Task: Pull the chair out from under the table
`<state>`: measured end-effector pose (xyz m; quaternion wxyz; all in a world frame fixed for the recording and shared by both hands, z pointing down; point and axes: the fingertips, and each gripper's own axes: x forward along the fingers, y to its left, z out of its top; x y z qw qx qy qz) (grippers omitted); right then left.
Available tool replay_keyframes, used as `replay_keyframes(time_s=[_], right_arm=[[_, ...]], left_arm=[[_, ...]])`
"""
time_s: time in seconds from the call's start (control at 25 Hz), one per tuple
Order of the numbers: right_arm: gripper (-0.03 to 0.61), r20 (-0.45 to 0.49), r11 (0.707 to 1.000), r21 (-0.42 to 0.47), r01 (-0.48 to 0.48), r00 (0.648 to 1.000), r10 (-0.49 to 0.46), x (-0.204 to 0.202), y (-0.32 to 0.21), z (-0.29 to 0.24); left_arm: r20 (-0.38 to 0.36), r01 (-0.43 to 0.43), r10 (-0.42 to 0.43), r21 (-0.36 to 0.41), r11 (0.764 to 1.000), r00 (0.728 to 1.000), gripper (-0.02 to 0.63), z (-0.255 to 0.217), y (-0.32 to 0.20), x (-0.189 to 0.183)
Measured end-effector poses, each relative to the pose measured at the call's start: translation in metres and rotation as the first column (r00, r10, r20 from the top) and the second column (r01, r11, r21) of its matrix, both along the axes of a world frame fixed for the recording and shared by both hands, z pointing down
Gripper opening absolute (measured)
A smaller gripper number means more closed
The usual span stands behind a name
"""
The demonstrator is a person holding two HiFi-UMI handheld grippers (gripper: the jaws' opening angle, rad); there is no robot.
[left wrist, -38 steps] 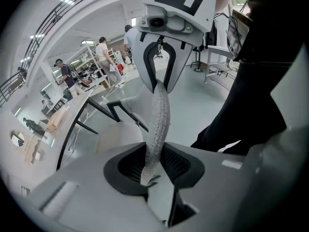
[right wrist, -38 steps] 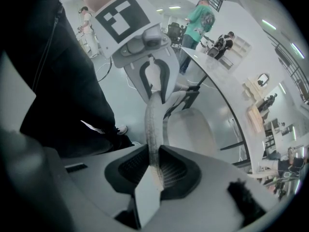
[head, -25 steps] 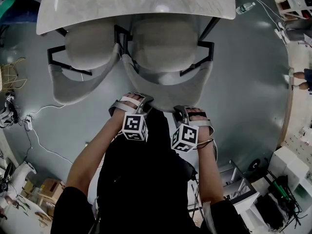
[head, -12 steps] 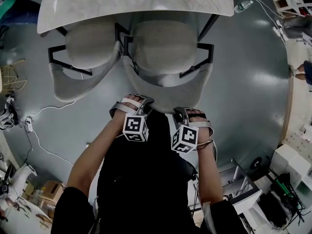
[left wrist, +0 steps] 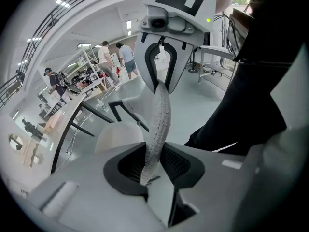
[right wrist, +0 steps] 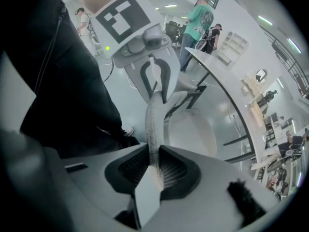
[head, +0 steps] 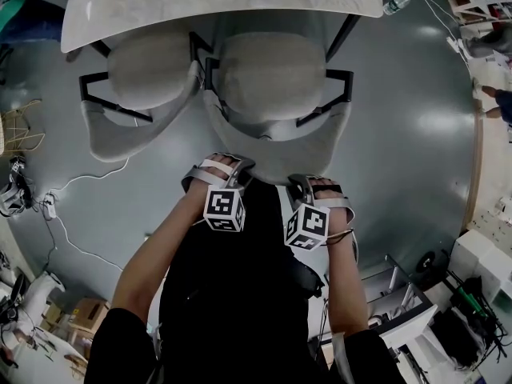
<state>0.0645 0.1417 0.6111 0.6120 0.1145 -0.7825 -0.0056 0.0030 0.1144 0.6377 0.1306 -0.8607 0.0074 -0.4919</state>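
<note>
Grey chair back (head: 270,155), left gripper (left wrist: 150,166), right gripper (right wrist: 155,166) clamping it (gripper views)

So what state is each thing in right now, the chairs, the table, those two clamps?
table: standing over both seat fronts.
right chair: seat front under the table, backrest top clamped.
left chair: tucked likewise, untouched.
left gripper: shut on the right chair's backrest edge.
right gripper: shut on the same edge.
</note>
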Motion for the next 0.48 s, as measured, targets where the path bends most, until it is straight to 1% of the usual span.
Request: replay_keyframes(time_s=[0.24,0.48], right_arm=[[0.075,-0.005,1.000,0.013,-0.001,1.000,0.001,0.0001,-0.0023,-0.0006],[0.075,-0.004,1.000,0.016,0.001,1.000,0.000,0.0042,0.0005,0.0009]], left_arm=[[-0.007,0.007,-0.007,0.006,1.000,1.000,0.100,-0.0001,-0.0014,0.0003],[0.006,0.030,-0.030,0.007,1.000,1.000,0.101,0.0018,0.0002,0.0044]])
